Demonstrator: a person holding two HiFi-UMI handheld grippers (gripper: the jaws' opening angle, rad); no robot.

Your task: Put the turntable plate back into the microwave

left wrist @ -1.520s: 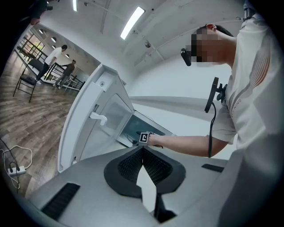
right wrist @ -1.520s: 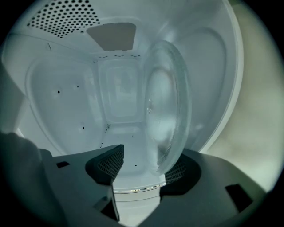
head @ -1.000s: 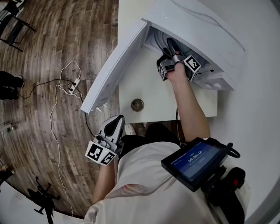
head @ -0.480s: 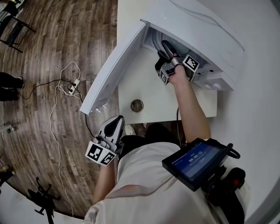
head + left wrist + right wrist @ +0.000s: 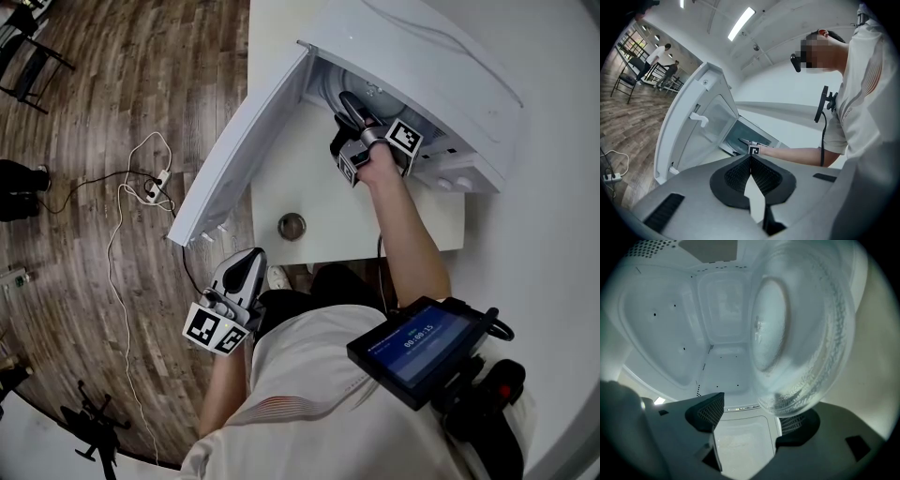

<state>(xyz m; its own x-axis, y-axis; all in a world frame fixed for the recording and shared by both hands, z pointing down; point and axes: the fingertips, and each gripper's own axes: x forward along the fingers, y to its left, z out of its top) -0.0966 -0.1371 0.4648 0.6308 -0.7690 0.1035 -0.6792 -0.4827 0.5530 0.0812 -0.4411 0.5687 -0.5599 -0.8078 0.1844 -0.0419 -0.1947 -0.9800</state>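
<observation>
The turntable plate point(image 5: 801, 329) is seemingly being freed inside the microwave point(image 5: 422, 66), the right tongs point(image 5: 752, 411) being spread apart. The left tongs point(image 5: 751, 159), pressed together and empty, are being held aside.

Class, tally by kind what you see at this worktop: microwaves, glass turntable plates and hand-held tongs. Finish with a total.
microwave: 1
glass turntable plate: 1
tongs: 2 (left tongs, right tongs)
total: 4

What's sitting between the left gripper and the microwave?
In the head view, a small round metal object lies on the white table there.
</observation>
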